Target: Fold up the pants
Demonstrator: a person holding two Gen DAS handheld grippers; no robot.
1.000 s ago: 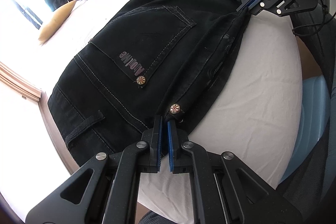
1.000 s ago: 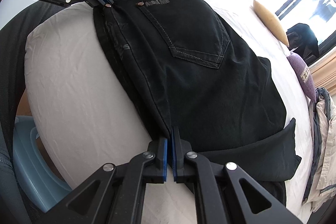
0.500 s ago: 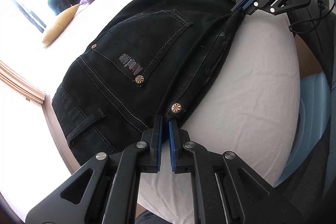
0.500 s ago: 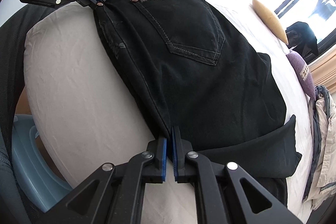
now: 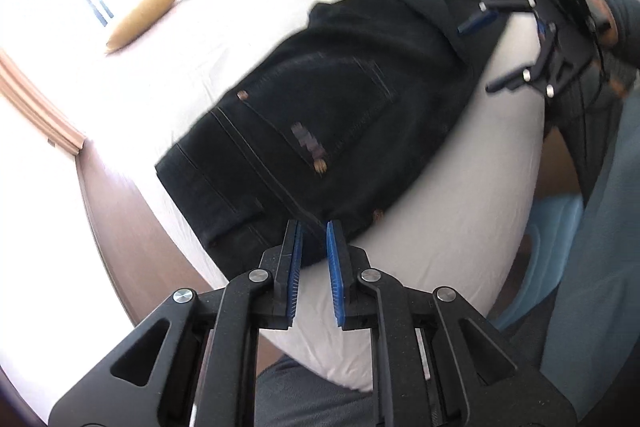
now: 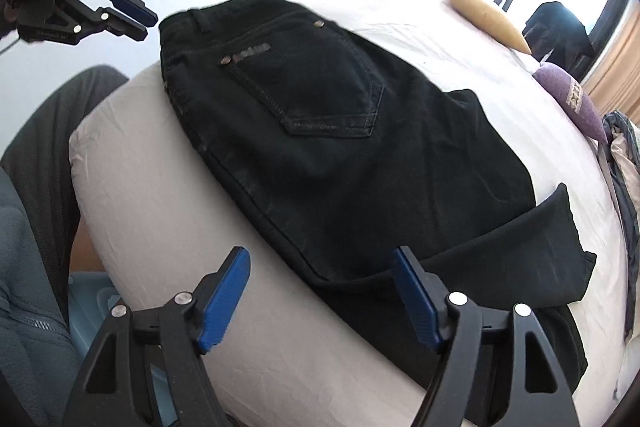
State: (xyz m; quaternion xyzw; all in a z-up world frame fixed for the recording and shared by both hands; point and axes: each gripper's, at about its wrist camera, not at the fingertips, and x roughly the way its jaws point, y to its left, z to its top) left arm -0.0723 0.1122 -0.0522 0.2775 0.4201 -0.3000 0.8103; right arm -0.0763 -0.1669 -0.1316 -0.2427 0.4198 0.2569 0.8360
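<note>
One pair of black pants [image 6: 340, 163] lies folded on the white bed [image 6: 160, 227], its near fold running along the mattress edge with bare sheet beside it, while the left gripper [image 5: 314, 259], fingers narrowly parted and opening, and the right gripper [image 6: 320, 291], fingers spreading wide, both hold nothing.

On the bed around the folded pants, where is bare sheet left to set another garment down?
Bare sheet runs between the pants and the near mattress edge, below the right tool. More lies beyond the pants toward the yellow pillow. It is crowded at the far right, by the purple pillow and the clothes pile.
</note>
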